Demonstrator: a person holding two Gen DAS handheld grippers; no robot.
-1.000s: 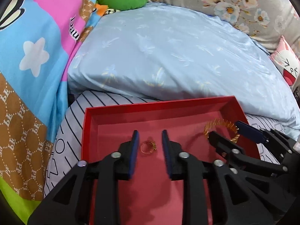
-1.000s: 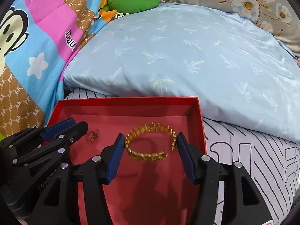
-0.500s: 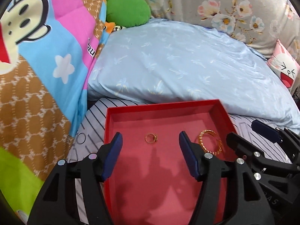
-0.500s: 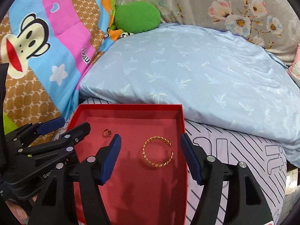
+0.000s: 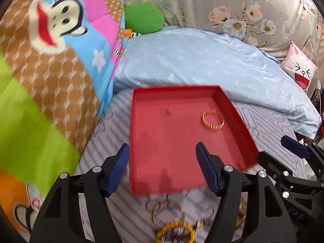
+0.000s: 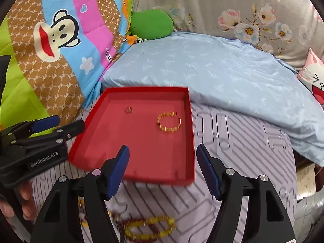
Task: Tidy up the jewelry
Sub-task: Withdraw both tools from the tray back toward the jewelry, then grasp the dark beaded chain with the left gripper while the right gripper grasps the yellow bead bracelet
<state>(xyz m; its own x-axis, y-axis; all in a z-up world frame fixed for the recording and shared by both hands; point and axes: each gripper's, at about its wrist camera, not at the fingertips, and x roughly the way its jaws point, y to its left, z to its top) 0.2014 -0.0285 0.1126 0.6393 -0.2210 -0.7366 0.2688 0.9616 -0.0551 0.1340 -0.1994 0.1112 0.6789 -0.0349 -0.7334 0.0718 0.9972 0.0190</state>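
A red tray [image 5: 141, 141] [image 6: 190, 141] lies on the striped bedsheet. In it are a small gold ring [image 5: 166, 111] [image 6: 128, 109] and a gold bangle [image 5: 212, 119] [image 6: 169, 122]. My left gripper [image 5: 162, 168] is open and empty over the tray's near edge; it also shows at the left of the right wrist view [image 6: 60, 124]. My right gripper [image 6: 163, 168] is open and empty above the tray's near edge, and shows in the left wrist view [image 5: 283, 151]. Loose jewelry, including a yellow bead bracelet [image 5: 175, 231] [image 6: 149, 226], lies on the sheet in front of the tray.
A light blue pillow [image 5: 202, 60] lies behind the tray. A colourful monkey-print quilt [image 5: 50, 60] rises on the left. A green cushion [image 5: 143, 18], a floral pillow [image 5: 243, 10] and a pink cartoon cushion [image 5: 299, 70] lie at the back.
Both grippers opened, let go of the ring and the bangle in the tray, and pulled back toward me. The loose jewelry in front of the tray has come into view.
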